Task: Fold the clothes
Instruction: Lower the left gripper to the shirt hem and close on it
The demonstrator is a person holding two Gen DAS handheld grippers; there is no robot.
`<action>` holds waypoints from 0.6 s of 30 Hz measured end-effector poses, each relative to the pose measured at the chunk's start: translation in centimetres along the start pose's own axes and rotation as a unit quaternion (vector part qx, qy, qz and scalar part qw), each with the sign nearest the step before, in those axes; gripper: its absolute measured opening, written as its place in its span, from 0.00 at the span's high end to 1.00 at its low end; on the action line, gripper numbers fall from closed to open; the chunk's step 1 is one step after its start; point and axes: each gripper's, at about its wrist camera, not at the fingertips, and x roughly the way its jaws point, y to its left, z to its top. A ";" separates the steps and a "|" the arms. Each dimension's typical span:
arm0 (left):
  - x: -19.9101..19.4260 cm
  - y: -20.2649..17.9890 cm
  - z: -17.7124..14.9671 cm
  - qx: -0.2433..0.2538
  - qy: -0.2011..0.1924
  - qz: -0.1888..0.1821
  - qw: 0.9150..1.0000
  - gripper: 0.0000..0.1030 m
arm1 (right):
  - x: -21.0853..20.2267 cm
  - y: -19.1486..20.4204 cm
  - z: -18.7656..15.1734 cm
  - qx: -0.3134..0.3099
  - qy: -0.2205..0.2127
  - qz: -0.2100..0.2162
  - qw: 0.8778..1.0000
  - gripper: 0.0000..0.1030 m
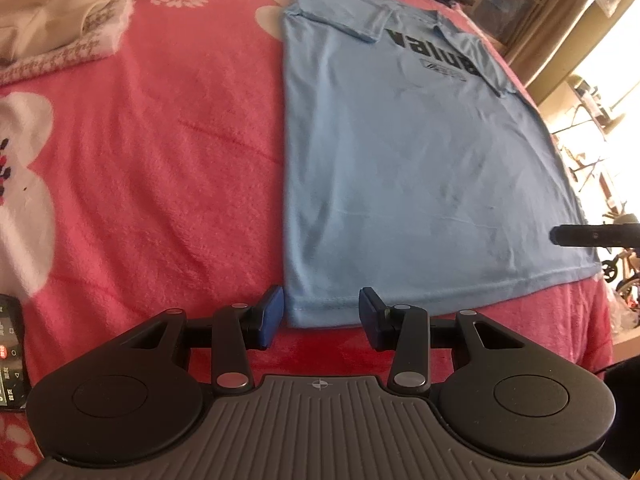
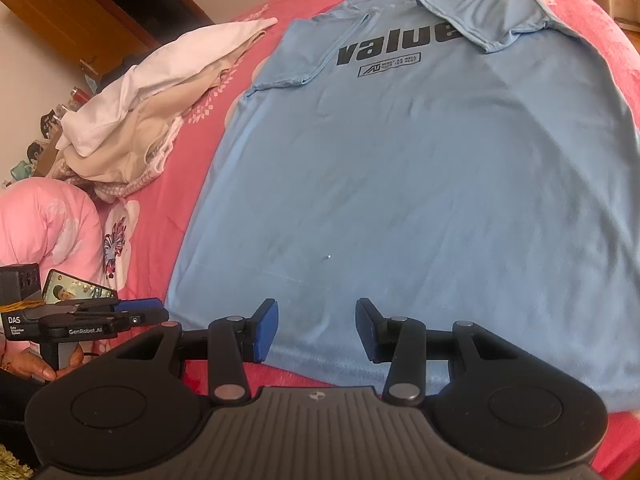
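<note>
The blue T-shirt (image 2: 400,184) lies flat on the pink bed (image 1: 160,160), sleeves folded in; left gripper (image 1: 322,314) and right gripper (image 2: 316,330) stand part-open over its hem, holding nothing; best pinch both corners evenly

A light blue T-shirt (image 1: 400,168) was seen spread flat on a pink flowered blanket (image 1: 160,160), both sleeves folded inward over the black lettering at the chest. The left gripper (image 1: 322,314) was held over the shirt's near left hem corner, its blue pads (image 1: 272,312) set apart with the corner between them; no pressing on the cloth could be made out. Pale crumpled clothes (image 1: 60,12) were noted at far left. A dark gripper tip (image 1: 580,235) was seen at the right edge.
</note>
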 end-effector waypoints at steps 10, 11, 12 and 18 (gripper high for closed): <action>0.2 0.3 -0.1 -0.003 0.004 0.007 1.000 0.61 | -0.1 0.3 -0.2 -0.005 0.001 0.004 1.000 0.55; 0.1 0.3 -0.2 -0.003 0.003 0.008 1.000 0.61 | -0.1 0.3 -0.2 -0.005 0.001 0.005 1.000 0.56; 0.1 0.3 -0.2 -0.002 0.003 0.009 1.000 0.61 | -0.1 0.3 -0.2 -0.006 0.001 0.006 1.000 0.55; 0.4 0.2 -0.1 -0.001 0.002 0.007 1.000 0.61 | 0.0 0.3 -0.3 -0.005 0.005 0.010 1.000 0.55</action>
